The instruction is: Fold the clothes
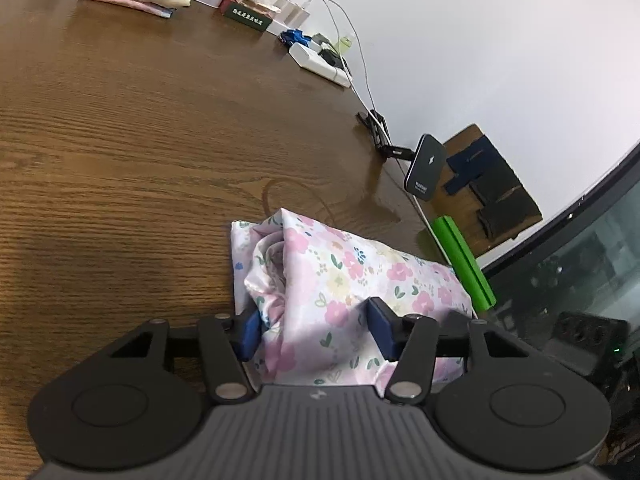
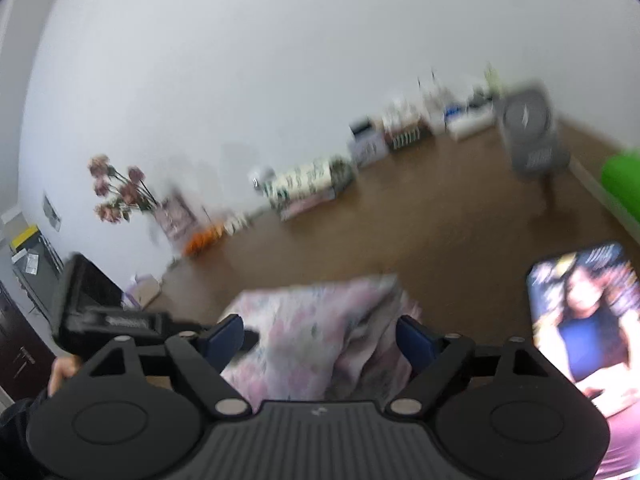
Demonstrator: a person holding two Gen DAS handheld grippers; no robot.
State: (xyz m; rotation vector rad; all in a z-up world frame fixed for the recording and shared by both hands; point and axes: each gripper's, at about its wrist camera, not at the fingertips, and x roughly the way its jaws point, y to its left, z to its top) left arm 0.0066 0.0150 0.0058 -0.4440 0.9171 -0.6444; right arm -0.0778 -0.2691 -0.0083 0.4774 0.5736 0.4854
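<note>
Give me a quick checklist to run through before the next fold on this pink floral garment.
1. Pink floral garment lying on the wooden table: ok.
2. Garment folded flat: not ok, bunched and creased on its left side.
3. Left gripper gripping cloth: cannot tell, cloth lies between its blue fingers.
4. Right gripper free: ok, jaws open over the cloth.
5. Green block clear of the garment: not ok, right beside its edge.
6. Right wrist view sharp: not ok, blurred.

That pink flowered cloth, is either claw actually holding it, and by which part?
The left gripper straddles a bunched fold of the flowered cloth; whether its pads pinch it cannot be told. The right gripper is open, holding nothing.
</note>
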